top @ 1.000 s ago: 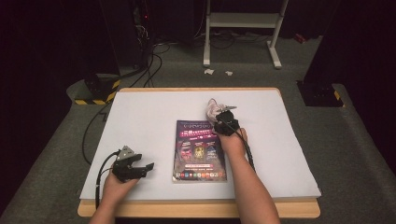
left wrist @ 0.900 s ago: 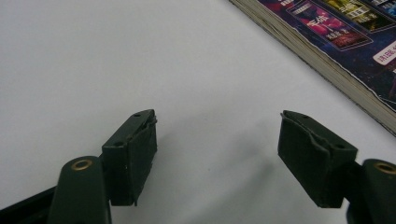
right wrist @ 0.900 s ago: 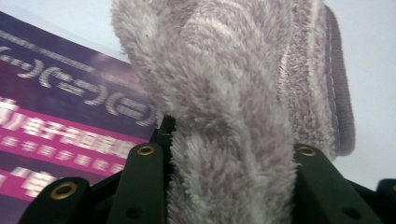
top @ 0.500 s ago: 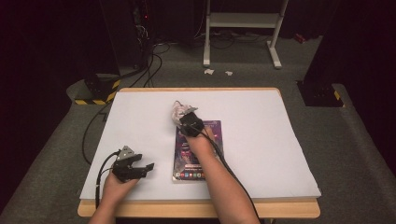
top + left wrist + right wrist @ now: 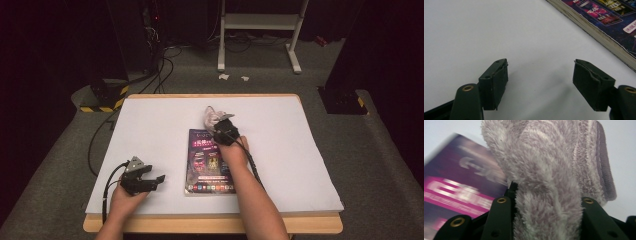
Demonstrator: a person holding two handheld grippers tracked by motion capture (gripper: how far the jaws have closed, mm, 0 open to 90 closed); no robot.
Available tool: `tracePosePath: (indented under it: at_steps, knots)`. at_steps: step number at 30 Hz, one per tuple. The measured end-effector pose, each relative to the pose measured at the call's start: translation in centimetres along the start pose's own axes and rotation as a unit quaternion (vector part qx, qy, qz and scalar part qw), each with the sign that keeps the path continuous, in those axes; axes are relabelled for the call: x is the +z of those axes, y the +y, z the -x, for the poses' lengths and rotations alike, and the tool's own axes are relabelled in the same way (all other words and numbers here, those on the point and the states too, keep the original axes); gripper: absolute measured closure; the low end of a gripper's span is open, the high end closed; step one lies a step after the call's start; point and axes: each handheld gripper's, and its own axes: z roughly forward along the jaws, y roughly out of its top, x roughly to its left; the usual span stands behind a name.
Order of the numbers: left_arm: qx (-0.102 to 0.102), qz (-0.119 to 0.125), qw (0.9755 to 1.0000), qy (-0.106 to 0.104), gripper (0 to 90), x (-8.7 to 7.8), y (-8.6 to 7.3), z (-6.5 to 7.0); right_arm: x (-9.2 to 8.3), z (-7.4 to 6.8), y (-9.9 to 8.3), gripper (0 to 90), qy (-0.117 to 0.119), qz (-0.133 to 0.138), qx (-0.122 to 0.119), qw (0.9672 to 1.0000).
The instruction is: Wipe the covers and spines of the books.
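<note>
While the right gripper is clamping a fluffy cloth over the book, the left gripper is resting wide open. It is holding nothing.

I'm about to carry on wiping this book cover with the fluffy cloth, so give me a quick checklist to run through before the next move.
1. Cloth gripped: ok. The right gripper has its jaws shut on the fluffy cloth.
2. Cloth at the book: ok. The cloth sits at the top edge of the book.
3. Book flat on the white table cover: ok, closed with its cover up.
4. Left gripper out of the way: ok, open with nothing between its jaws, beside the book's lower left edge.
5. Cloth pressing on the cover: cannot tell.
6. Book steadied against sliding: not ok, nothing holds it.
</note>
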Motion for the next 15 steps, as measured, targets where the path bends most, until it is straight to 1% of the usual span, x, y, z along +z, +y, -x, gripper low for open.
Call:
tracePosePath:
  at_steps: [1,3,4,5,6,7,8,9,10,13,14,15]
  knots:
    - [0.001,0.000,1.0000,0.000,28.4,0.0,0.0,0.0,0.0,0.0,0.0,62.5,0.000,0.000,0.000,1.0000]
    - [0.002,-0.001,1.0000,0.000,28.5,0.0,0.0,0.0,-0.6,1.6,-0.8,62.5,-0.012,-0.001,0.009,0.9999]
    - [0.001,-0.001,1.0000,0.001,28.4,0.0,0.0,0.0,-1.1,2.9,-1.5,62.5,-0.019,-0.001,0.020,0.9996]
    - [0.001,-0.001,1.0000,0.001,28.4,0.0,0.0,0.0,-1.1,2.9,-1.5,62.5,-0.019,-0.001,0.020,0.9996]
    - [0.002,-0.001,1.0000,0.002,28.4,0.0,0.0,0.0,-1.2,3.4,-1.8,62.5,-0.020,0.001,0.024,0.9995]
    - [0.002,0.000,1.0000,0.003,28.5,0.0,0.0,0.1,-1.5,4.1,-2.3,62.4,-0.021,0.003,0.034,0.9992]
    - [0.004,-0.001,1.0000,0.004,28.5,0.0,0.0,0.1,-1.5,4.1,-2.3,62.4,-0.021,0.003,0.034,0.9992]
    - [0.006,-0.001,1.0000,0.005,28.5,0.0,0.0,0.1,-1.6,4.3,-2.5,62.5,-0.022,0.004,0.040,0.9990]
    - [0.006,-0.002,1.0000,0.005,28.6,0.0,0.0,0.1,-1.6,4.4,-2.7,62.5,-0.022,0.008,0.039,0.9990]
    - [0.005,-0.001,1.0000,0.005,28.6,0.0,0.0,0.1,-1.6,4.2,-2.7,62.5,-0.025,0.008,0.037,0.9990]
    - [0.006,-0.002,1.0000,0.004,28.6,0.0,0.0,0.1,-1.7,4.3,-2.6,62.2,-0.022,0.007,0.042,0.9988]
    - [0.006,-0.002,1.0000,0.004,28.6,0.0,0.0,0.1,-1.8,4.3,-2.5,62.0,-0.021,0.008,0.042,0.9989]
